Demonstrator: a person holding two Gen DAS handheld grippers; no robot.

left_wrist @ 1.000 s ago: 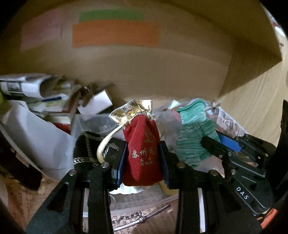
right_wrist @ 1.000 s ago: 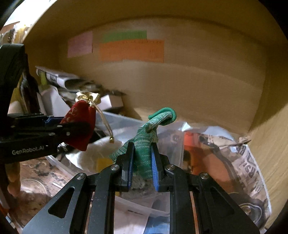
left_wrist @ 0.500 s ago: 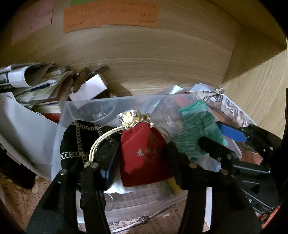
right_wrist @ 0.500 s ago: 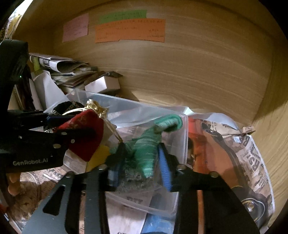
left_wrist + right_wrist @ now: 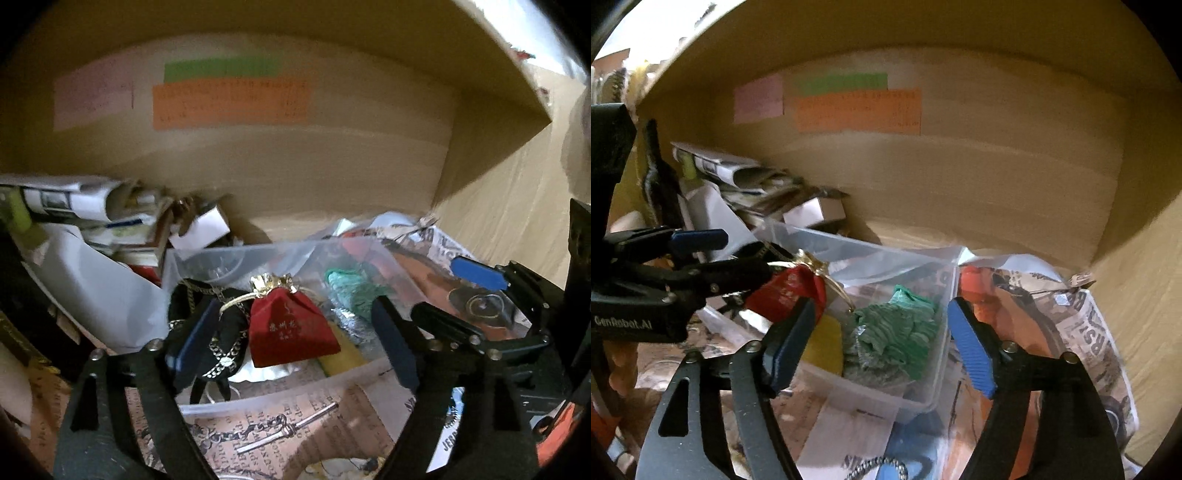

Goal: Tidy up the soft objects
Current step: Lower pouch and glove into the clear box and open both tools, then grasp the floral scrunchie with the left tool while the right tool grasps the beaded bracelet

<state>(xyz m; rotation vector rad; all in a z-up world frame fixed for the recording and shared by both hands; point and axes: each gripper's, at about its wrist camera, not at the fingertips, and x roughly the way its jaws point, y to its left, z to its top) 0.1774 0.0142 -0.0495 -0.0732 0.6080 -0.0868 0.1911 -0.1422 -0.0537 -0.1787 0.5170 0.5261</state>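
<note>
A red velvet pouch (image 5: 291,328) with a gold top lies in the clear plastic bin (image 5: 221,258), between the wide-open jaws of my left gripper (image 5: 295,339). A green knitted glove (image 5: 901,328) lies in the same bin (image 5: 923,398), between the open jaws of my right gripper (image 5: 879,343). The pouch also shows in the right wrist view (image 5: 790,291), and the glove in the left wrist view (image 5: 351,291). A black pouch with a chain (image 5: 225,339) and a yellow item (image 5: 823,343) lie in the bin too.
The bin stands inside a wooden shelf compartment with coloured notes (image 5: 229,99) on its back wall. Rolled papers and a white box (image 5: 199,229) pile up at the left. Newspaper (image 5: 1082,332) covers the floor at the right. A chain with a bar (image 5: 284,432) lies in front.
Both grippers opened and let go: the red pouch and the green glove dropped into the bin. Both grippers have pulled back a little.
</note>
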